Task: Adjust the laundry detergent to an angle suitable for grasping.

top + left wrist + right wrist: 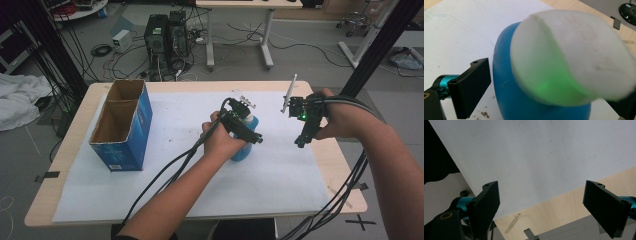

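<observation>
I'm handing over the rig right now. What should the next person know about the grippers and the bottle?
Left gripper: fingers around the blue bottle with the white cap; whether they press on it I cannot tell.
Right gripper: open, empty, held above the white sheet near the table edge.
Bottle stands upright mid-sheet; open blue box at the table's left.
Done: bottle reached. Left: probably lifting and moving it, perhaps to the box.

obj: blue bottle [506, 95] | white cap, upright | mid-table on white sheet | betw. left tool's jaws
</observation>
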### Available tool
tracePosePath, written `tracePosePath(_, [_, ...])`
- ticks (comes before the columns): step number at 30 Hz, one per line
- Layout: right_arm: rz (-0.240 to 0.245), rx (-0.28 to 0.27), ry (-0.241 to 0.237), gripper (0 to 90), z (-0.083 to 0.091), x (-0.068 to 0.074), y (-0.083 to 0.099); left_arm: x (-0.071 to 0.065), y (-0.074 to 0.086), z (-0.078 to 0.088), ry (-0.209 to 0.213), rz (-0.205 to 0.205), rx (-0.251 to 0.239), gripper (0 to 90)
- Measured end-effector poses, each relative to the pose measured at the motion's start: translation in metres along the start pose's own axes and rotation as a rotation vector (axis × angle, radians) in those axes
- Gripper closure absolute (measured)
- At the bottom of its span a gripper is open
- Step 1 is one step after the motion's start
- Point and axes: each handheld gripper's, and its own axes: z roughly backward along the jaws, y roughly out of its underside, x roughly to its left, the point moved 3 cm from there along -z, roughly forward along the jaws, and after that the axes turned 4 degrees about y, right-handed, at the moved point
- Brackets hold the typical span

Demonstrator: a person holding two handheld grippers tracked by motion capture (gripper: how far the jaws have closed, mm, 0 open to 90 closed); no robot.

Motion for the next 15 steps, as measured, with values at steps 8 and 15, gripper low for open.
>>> tracePosePath(8, [-0.005, 0.001, -0.001, 13.2, 0.0, -0.001, 0.0, 0.002, -0.005, -0.001, -0.013, -0.011, 0.028, 4.4])
tracePosePath(15, [-0.004, 0.0, -0.001, 13.2, -0.001, -0.003, -0.001, 0.001, -0.013, -0.001, -0.019, -0.028, 0.065, 8.6])
